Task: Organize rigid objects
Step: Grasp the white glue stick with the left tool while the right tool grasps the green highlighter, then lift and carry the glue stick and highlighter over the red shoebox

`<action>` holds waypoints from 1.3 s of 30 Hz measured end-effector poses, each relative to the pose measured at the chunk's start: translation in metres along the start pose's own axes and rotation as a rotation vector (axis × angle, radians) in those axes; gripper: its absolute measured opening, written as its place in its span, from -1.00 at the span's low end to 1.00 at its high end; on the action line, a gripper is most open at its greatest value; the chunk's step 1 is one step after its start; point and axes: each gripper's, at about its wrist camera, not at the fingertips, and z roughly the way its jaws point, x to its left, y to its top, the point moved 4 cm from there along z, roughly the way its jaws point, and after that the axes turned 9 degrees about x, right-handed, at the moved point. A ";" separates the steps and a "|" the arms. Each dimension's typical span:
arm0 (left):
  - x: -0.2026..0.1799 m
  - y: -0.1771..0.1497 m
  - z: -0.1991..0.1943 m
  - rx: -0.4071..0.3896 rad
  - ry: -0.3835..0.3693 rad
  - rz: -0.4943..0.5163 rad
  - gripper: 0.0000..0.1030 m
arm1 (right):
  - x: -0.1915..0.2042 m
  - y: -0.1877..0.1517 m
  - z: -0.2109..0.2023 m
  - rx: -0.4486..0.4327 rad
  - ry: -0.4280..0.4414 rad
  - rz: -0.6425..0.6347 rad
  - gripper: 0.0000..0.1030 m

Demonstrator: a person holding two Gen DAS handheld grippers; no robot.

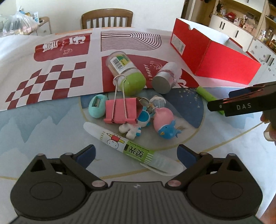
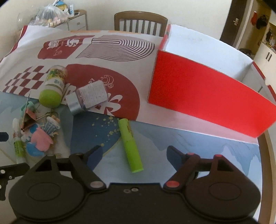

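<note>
My left gripper (image 1: 136,153) hangs open over a white correction pen (image 1: 120,143), which lies between its jaws untouched. Just beyond sits a pile: a pink binder clip (image 1: 120,110), a teal sharpener (image 1: 97,106), a white-and-blue astronaut figure (image 1: 136,124), a pink-and-blue bird toy (image 1: 165,124), a green-capped clear jar (image 1: 126,70) and a silver-capped bottle (image 1: 166,75), both on their sides. My right gripper (image 2: 134,155) is open around a lime-green highlighter (image 2: 131,146), pads apart from it. An open red box (image 2: 207,96) with a white inside stands at the right.
A red-and-white printed sheet (image 1: 60,69) covers the far half of the table. A wooden chair (image 2: 140,20) stands behind it. The round table's edge (image 2: 269,155) curves close on the right. A cabinet with a plastic bag (image 2: 51,15) is at the back left.
</note>
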 end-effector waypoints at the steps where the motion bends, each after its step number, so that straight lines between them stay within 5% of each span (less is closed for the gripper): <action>1: 0.000 -0.001 0.001 0.002 0.006 0.002 0.81 | 0.000 0.001 0.002 0.005 0.000 -0.007 0.51; 11: 0.012 -0.004 0.000 0.001 0.088 -0.017 0.49 | 0.000 0.007 0.013 0.027 0.031 -0.030 0.12; 19: 0.029 -0.003 -0.007 -0.015 0.118 -0.059 -0.31 | 0.005 0.007 0.009 0.021 0.078 -0.035 -0.46; 21: 0.035 -0.003 -0.008 -0.019 0.105 -0.086 -0.38 | 0.007 0.006 0.008 0.021 0.077 -0.040 -0.70; 25: 0.043 -0.001 -0.009 -0.021 0.065 -0.134 -0.56 | 0.007 0.006 0.007 0.023 0.064 -0.029 -0.71; 39: 0.057 -0.001 -0.021 -0.029 0.048 -0.191 -0.66 | 0.003 -0.003 -0.026 -0.001 0.119 0.019 -0.71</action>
